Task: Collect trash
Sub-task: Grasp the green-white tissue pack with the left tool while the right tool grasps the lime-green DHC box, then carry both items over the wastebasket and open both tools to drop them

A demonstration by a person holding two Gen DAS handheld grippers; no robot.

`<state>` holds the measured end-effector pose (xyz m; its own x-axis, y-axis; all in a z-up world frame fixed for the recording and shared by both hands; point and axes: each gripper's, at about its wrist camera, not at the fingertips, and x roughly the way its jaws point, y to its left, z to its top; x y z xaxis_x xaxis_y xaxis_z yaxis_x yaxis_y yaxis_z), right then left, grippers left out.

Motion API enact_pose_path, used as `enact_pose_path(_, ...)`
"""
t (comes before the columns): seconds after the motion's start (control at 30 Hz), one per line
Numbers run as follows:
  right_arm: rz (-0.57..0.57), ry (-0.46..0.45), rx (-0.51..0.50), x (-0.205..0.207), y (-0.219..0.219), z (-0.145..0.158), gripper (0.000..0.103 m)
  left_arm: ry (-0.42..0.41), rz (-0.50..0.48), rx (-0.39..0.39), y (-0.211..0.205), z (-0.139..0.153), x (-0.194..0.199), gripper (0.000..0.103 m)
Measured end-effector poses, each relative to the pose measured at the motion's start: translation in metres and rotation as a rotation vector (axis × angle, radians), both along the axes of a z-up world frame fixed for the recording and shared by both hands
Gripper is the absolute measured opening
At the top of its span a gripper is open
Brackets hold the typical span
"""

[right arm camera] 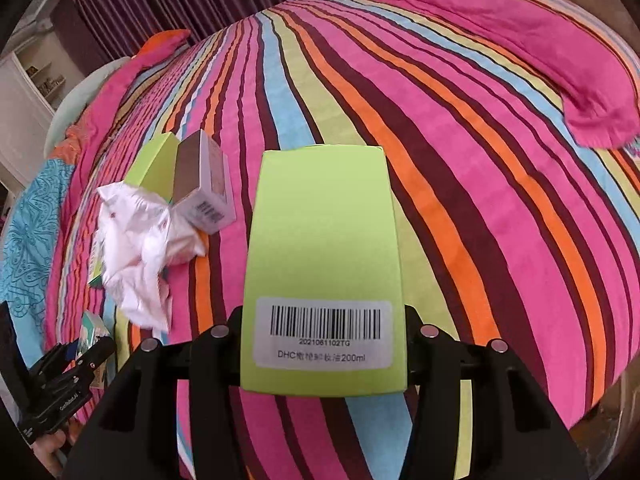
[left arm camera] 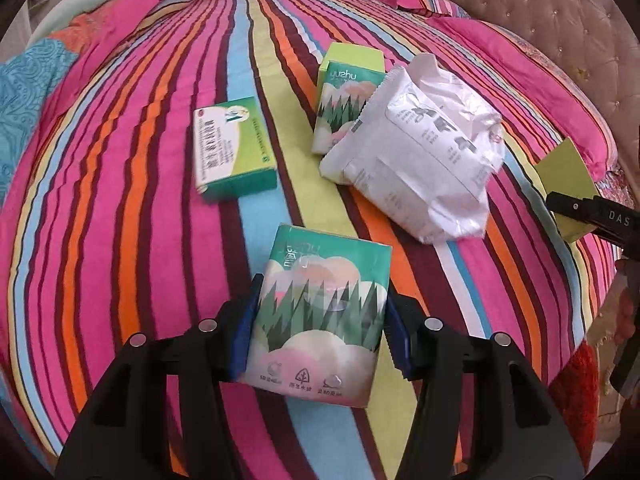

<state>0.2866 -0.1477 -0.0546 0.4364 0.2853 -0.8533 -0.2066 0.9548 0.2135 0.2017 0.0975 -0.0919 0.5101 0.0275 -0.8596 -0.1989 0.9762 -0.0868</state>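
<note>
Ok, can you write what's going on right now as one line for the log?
left claw: shut on tissue pack | right claw: shut on lime-green box | left on bed: white wrapper, medicine box

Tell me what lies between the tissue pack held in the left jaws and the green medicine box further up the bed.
Nothing but bare striped bedspread lies between the held tissue pack and the green medicine box; the left wrist view shows it.

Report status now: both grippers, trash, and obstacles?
Left gripper shut on tissue pack. Right gripper shut on lime box. White wrapper, two boxes remain on bed. Nothing blocking.
</note>
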Motion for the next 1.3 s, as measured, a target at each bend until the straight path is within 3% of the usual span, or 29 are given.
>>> enact_pose_path(0.43, 0.031, -0.003, 0.094, -0.05, -0.021, 0.02, 0.047, -0.011, 0.019, -0.034, -0.013, -0.001, -0.069, 0.054)
enact_pose_path(0.8, 0.147, 0.045, 0.087, -0.11, -0.024, 0.012, 0.047, 0.032, 0.008, -0.091, -0.037, -0.02, -0.148, 0.054)
enact_pose_path(1.07, 0.22, 0.125, 0.085, -0.16, -0.025, 0.0, 0.047, 0.111, 0.012, -0.141, -0.053, -0.044, -0.195, 0.054)
enact_pose_path(1.3, 0.244, 0.236, 0.072, -0.191, -0.022, -0.031, 0.047, 0.181, 0.017, -0.215, -0.067, -0.071, -0.209, 0.054)
